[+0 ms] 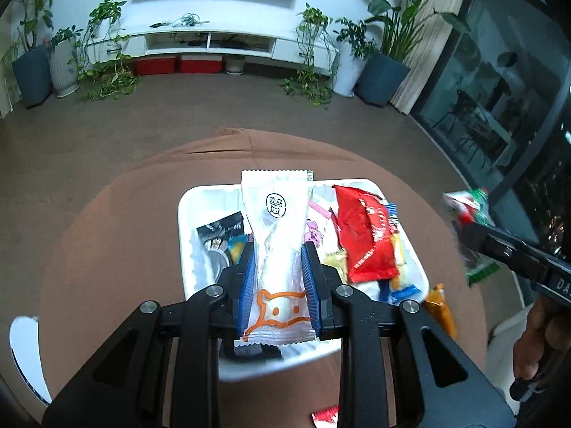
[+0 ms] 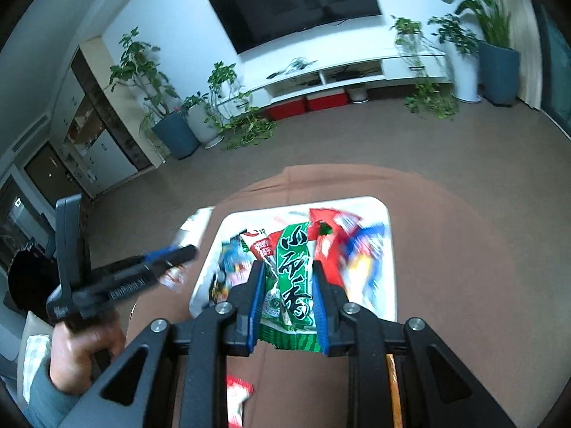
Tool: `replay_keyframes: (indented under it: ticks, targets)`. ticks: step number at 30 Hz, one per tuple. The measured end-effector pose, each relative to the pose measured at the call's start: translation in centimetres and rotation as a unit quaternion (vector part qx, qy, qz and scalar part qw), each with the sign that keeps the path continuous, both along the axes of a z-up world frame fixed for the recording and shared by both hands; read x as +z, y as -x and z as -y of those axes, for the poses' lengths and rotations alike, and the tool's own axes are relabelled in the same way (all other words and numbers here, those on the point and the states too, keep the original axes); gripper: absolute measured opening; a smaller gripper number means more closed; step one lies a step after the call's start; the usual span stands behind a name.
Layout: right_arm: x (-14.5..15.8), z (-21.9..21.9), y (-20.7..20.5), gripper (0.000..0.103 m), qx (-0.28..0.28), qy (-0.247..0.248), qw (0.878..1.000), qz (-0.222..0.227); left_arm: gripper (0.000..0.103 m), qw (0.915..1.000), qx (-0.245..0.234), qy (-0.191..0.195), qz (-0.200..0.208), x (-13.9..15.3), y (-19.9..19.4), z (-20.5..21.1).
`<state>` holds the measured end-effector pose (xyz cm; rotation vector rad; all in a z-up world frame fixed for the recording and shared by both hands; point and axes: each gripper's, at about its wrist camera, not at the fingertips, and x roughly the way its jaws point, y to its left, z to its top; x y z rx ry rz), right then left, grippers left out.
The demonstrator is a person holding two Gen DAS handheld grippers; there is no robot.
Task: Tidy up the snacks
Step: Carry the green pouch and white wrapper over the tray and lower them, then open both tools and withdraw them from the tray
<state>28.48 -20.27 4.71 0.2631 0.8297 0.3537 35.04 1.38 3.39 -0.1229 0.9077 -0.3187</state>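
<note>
Claws both grip snacks above the white tray (image 1: pixel 185 210): left claw (image 1: pixel 277 278) pinches a clear packet (image 1: pixel 276 235), right claw (image 2: pixel 289 292) a green packet (image 2: pixel 294 278), each lengthwise, pointing forward along the fingers.

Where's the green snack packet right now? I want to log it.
In the right wrist view, the green packet is clamped in the right gripper, held over the near edge of the white tray.

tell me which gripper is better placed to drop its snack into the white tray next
Left. The left gripper holds the clear white packet directly over the white tray. The right gripper holds the green packet nearer the tray's front edge, partly over the brown tablecloth.
</note>
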Motion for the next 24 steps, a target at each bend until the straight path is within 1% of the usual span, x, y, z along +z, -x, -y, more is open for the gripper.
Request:
replay_keyframes:
  ticks: [2,6,10,18,21,23,24]
  targets:
    - [-1.2,-1.3,-2.3,0.027,0.005,0.003,1.0,-0.017,0.023,1.0,-0.002,-0.006,-0.004,-1.1,-1.5,0.6]
    - [-3.4,-3.1,-5.3,0.027,0.008,0.023,0.999,-0.037,0.023,0.9998,-0.007,-0.016,-0.01,-2.8,-2.9,1.7]
    - [-5.0,-4.2,-6.8,0.027,0.009,0.032,0.998,-0.051,0.024,0.9995,-0.013,-0.022,-0.021,-4.9,-3.7,2.5]
    - [-7.6,-5.6,-8.1,0.027,0.016,0.046,0.996,-0.073,0.025,0.9987,-0.016,-0.043,-0.023,-7.0,-4.9,3.5]
    - [-8.1,-5.5,-8.4,0.03,0.01,0.044,0.996,-0.078,0.026,0.999,-0.014,-0.034,-0.024,-7.5,-4.8,3.4]
    - [-8.0,-5.5,-8.3,0.031,0.011,0.048,0.996,-0.073,0.027,0.9991,-0.014,-0.033,-0.022,-7.6,-5.0,3.3]
    - [-8.0,-5.5,-8.3,0.032,0.012,0.049,0.996,-0.071,0.028,0.9991,-0.013,-0.034,-0.022,-7.7,-5.1,3.2]
